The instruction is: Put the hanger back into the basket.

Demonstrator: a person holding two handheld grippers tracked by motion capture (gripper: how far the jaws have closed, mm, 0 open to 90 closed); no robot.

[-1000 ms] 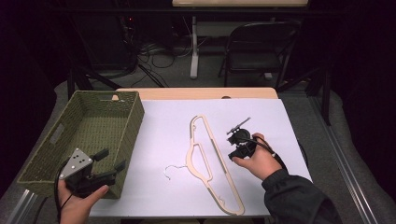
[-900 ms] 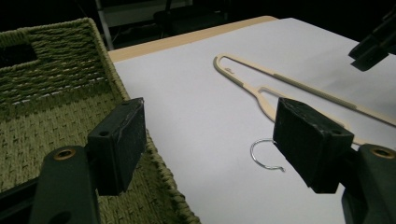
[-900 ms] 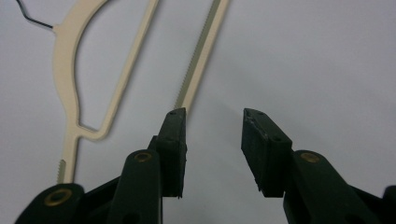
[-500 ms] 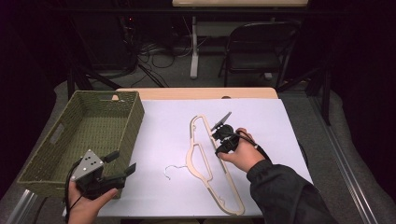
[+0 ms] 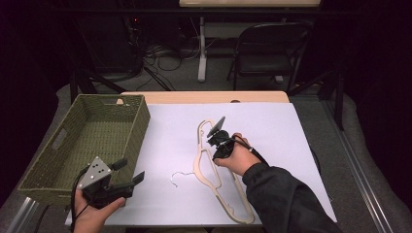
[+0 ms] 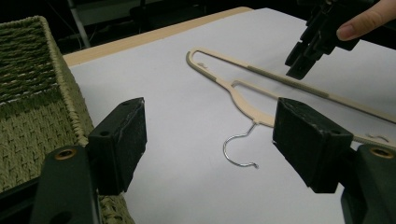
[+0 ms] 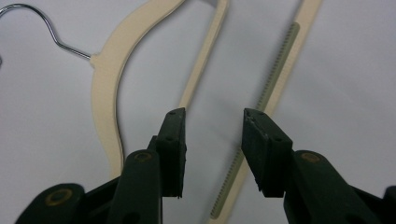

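Right claw (image 5: pixel 215 128) hangs low over the wooden hanger (image 5: pixel 209 167) with its jaws partly open and nothing between them; in the right gripper view the two black jaws sit just above the hanger's lower bar, the one with the ribbed non-slip strip (image 7: pixel 275 70), so the step in hand looks like the approach for a grasp, not yet the grasp itself. The hanger lies flat on the white sheet (image 5: pixel 301 141) that covers the worktop (image 5: pixel 204 97), about in the middle, with its wire hook (image 5: pixel 179 176) pointing toward the person's left side. Left claw (image 5: pixel 131 171) rests near the front left edge of the worktop, just beside the basket (image 5: pixel 141 121), its jaws wide open and holding nothing; in the left gripper view the hook (image 6: pixel 239 148) lies on the sheet ahead between the two open jaws, well short of them. My reading is that the next move calls for the right claw to come down so one jaw goes on each side of a bar, then close firmly, since a thin flat bar lying on paper gives little to bite on and could slide or tip as it lifts. The woven green basket stands at the left of the worktop, and what shows of its inside is empty; the hanger is outside it, well apart
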